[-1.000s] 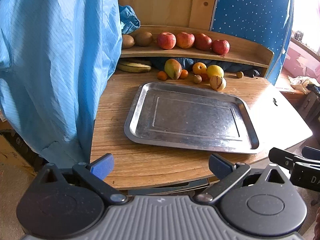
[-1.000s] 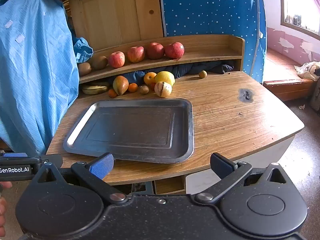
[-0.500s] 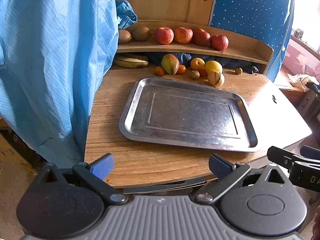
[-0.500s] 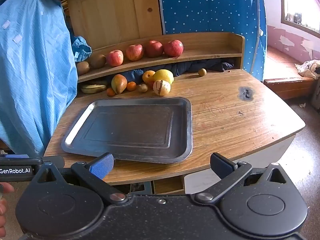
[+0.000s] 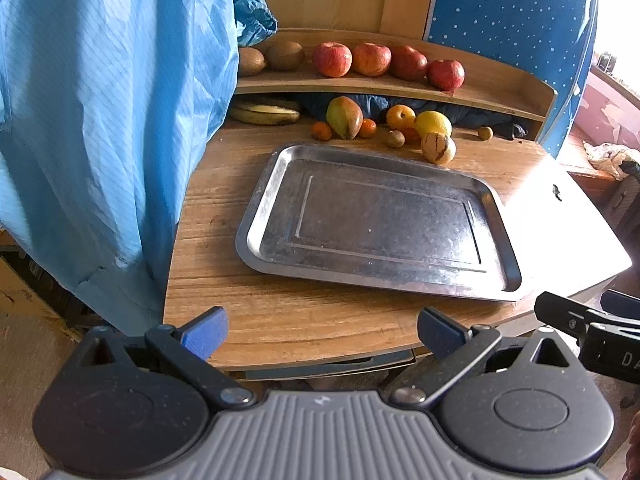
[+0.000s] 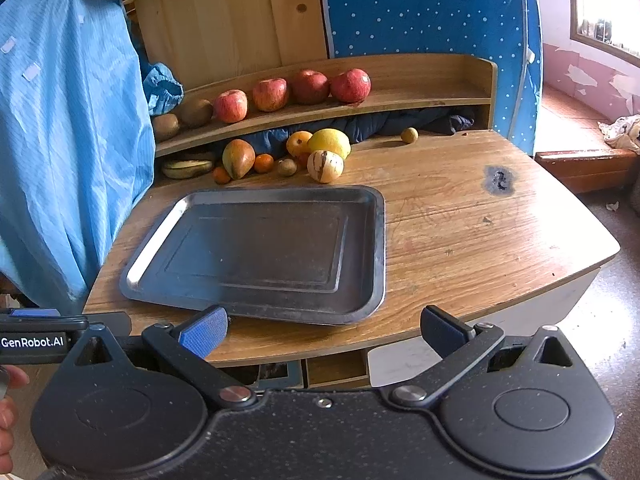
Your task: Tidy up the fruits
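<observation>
Both grippers spread wide, empty, short of the bare steel tray (image 5: 256,216).
Left gripper (image 5: 322,330) and right gripper (image 6: 324,330): reach past — take the nearest striped melon (image 6: 325,166) first, pinching gently.

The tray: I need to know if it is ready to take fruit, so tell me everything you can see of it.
The tray is a shallow rectangle of dull, scuffed grey metal with rounded corners, a raised rim and a stamped inner rectangle. It lies flat on the wooden table, long side across, with nothing in it. The fruits sit just beyond its far edge; the striped fruit is nearest, and whether it touches is unclear. Neither claw reaches it.
</observation>
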A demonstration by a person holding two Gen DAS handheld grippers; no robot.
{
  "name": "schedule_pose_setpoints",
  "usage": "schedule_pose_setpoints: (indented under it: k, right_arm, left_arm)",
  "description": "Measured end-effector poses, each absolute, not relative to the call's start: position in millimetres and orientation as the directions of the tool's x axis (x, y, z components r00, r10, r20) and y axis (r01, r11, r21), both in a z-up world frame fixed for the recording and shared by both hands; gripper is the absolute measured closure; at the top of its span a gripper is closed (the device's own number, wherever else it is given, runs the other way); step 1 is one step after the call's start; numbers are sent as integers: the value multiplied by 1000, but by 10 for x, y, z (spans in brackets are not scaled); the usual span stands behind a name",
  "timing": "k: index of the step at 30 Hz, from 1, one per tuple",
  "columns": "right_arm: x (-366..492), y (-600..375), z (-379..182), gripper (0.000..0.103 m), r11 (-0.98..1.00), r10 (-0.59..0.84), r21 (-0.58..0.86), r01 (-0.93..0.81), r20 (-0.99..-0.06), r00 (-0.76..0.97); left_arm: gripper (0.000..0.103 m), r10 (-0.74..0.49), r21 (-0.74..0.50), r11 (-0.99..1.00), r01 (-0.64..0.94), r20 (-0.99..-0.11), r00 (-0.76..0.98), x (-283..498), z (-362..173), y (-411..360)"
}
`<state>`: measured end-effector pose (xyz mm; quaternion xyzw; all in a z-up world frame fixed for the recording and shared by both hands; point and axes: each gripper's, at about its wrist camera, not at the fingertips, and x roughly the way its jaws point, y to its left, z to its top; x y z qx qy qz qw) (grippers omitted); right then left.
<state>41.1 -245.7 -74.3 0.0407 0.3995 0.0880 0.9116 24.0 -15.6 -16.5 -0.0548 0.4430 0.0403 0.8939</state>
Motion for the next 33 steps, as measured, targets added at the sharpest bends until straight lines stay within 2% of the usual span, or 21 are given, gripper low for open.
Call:
schedule_pose_setpoints:
  k: [17, 33]
  right_arm:
    - [644, -2583, -864, 0, 970, 240, 164, -179, -754, 611]
    - [1234, -2799, -928, 0, 928, 346, 184, -323, -746, 570]
  left_arm:
    - [0, 66, -30, 985, -169, -843, 534, 414, -264, -273]
    - [0, 127, -13, 964, -267, -856, 501, 807, -256, -542]
